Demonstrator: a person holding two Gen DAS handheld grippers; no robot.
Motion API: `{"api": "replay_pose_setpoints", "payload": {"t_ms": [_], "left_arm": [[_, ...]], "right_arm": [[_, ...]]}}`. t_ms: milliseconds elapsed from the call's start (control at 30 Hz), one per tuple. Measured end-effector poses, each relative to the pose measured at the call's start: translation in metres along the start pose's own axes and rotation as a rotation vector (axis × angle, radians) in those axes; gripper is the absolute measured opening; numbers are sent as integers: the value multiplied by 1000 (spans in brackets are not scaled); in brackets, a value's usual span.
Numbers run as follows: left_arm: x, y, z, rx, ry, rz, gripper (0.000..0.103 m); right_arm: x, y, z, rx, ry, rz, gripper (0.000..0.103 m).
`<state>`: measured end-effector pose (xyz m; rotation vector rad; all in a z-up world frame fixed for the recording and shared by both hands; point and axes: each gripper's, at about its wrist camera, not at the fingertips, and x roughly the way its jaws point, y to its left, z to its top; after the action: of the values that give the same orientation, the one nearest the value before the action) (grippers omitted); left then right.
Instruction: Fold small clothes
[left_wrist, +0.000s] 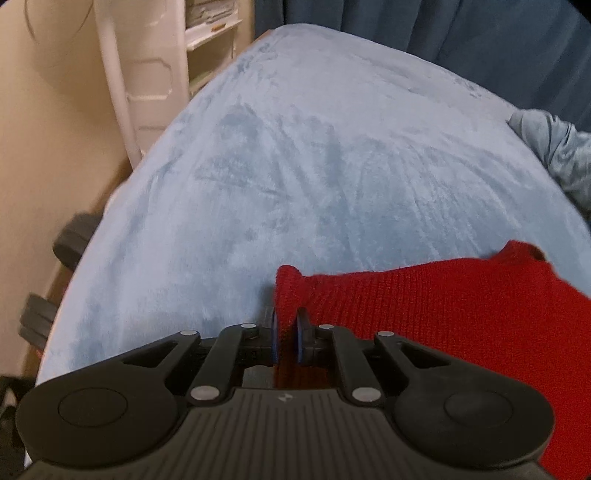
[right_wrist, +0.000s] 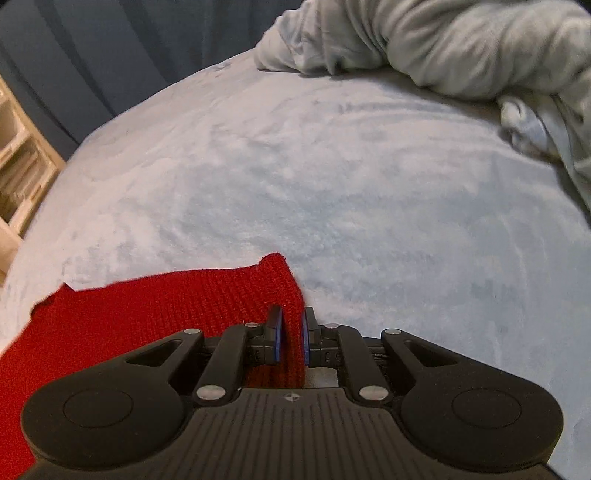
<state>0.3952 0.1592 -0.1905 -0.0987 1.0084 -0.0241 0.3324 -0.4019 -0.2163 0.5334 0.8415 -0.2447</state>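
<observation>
Red knit garment (left_wrist: 424, 314) stretched over near edge of pale blue blanket (left_wrist: 314, 166), left gripper (left_wrist: 285, 338) clamped on left corner, right gripper (right_wrist: 290, 341) clamped on right corner, grey clothes (right_wrist: 443, 44) heaped far right

Bedroom — plush bed cover (left_wrist: 295, 166), curtains (left_wrist: 461, 29).

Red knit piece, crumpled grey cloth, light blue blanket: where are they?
red knit piece (left_wrist: 443, 302), left wrist view, its flat middle.
crumpled grey cloth (right_wrist: 461, 40), right wrist view, a thick fold.
light blue blanket (right_wrist: 295, 166), right wrist view, bare middle.
</observation>
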Motion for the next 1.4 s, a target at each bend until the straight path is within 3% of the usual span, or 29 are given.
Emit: {"api": "replay_pose_setpoints", "payload": {"t_ms": [33,100,167,200,267,300,367,400,433,467,500,567,633,667,733,767,800,833,900,1000,1100,1267,1400], "left_arm": [[-7,2,-1,-16,-5,-16,20],[-28,8,-7,-46,-35,-37,64],[-52,11,-21,-60,-78,-43,78],[-63,11,-31,-59,-79,-46,79],[-77,10,-54,-56,-49,-80,84],[-81,9,-66,-62,-34,-90,88],[-84,5,-90,-63,13,-112,91],[-83,2,-100,-52,41,-126,91],[-82,-2,-109,-30,51,-126,78],[-82,-7,-115,13,58,-107,17],[-80,-7,-117,29,80,-107,16],[-81,9,-117,-58,72,-129,16],[-77,19,-119,-76,78,-118,16],[-73,21,-120,-73,82,-111,17],[-70,18,-124,-69,86,-95,37],[-74,16,-125,-78,79,-48,61],[-80,17,-127,-84,66,-17,74],[-91,17,-128,-82,50,-1,78],[-118,16,-133,-64,14,14,91],[-167,11,-151,-32,-39,83,93],[-209,-2,-179,-18,-33,148,93],[-266,-43,-235,65,-50,187,94],[-295,-63,-267,108,-60,133,94]], "right_arm": [[-7,-6,0,57,6,45,19],[-25,-17,0,147,11,101,27],[-50,-18,-11,122,-3,130,28],[-60,-17,-18,85,1,129,28],[-75,-14,-38,18,29,128,30],[-80,-13,-50,-7,44,127,36],[-84,-10,-70,-51,68,95,43],[-84,-9,-81,-75,79,83,39],[-82,-7,-86,-102,90,74,10],[-86,-6,-90,-117,79,58,12],[-93,-7,-89,-106,55,65,11],[-109,-18,-82,-32,15,87,11],[-107,-33,-85,20,42,83,10],[-101,-38,-90,22,71,64,10],[-83,-40,-105,-8,138,43,14],[-85,-39,-108,-6,116,32,17],[-92,-37,-108,1,90,9,31],[-101,-34,-107,14,76,-19,43],[-127,-29,-109,37,26,-42,45],[-178,-18,-124,32,-42,8,49],[-232,7,-157,-22,-40,97,51],[-287,44,-217,-98,41,223,51],[-317,64,-253,-144,44,261,51]]}}
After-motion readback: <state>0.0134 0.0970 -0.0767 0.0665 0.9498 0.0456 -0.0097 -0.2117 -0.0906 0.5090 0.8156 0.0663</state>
